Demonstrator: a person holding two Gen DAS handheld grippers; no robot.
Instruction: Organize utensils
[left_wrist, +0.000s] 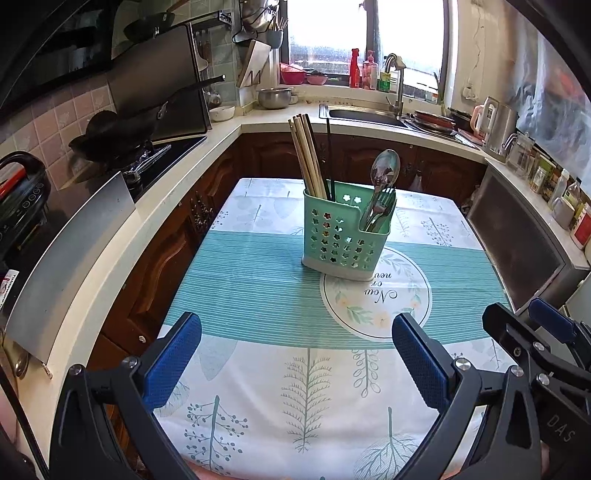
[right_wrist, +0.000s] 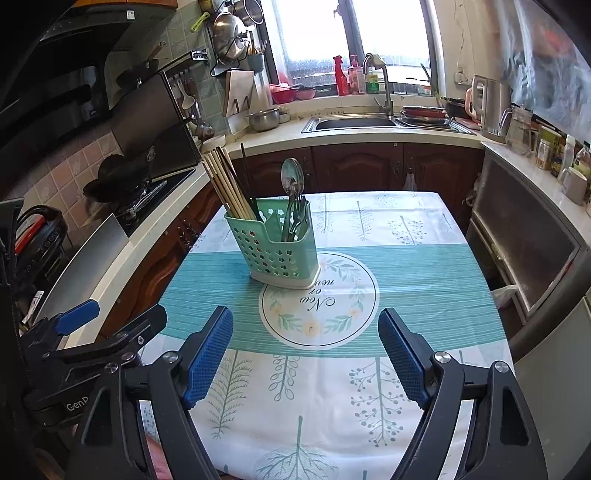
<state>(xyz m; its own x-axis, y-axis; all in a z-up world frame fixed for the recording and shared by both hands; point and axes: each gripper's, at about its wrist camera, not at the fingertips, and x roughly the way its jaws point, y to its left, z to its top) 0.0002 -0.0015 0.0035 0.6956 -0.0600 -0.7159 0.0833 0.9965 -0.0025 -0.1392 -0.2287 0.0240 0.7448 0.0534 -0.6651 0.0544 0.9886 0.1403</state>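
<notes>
A green perforated utensil holder (left_wrist: 341, 236) (right_wrist: 275, 249) stands upright on the table's cloth (left_wrist: 258, 280), at the edge of its round printed emblem. Its left compartment holds wooden chopsticks (left_wrist: 306, 158) (right_wrist: 225, 182) and a dark one. The right compartment holds a metal spoon (left_wrist: 384, 171) (right_wrist: 292, 175) and forks (left_wrist: 384, 206). My left gripper (left_wrist: 295, 356) is open and holds nothing, well short of the holder. My right gripper (right_wrist: 306, 349) is also open with nothing between its blue pads (right_wrist: 208, 354). Each gripper shows at the edge of the other's view.
A kitchen counter (left_wrist: 236, 125) wraps around the table, with a stove and dark wok (left_wrist: 110, 136) on the left, a sink (left_wrist: 365, 114) under the window behind, and a kettle (right_wrist: 487, 107) and jars on the right. A dark cabinet (right_wrist: 524, 236) stands at the table's right side.
</notes>
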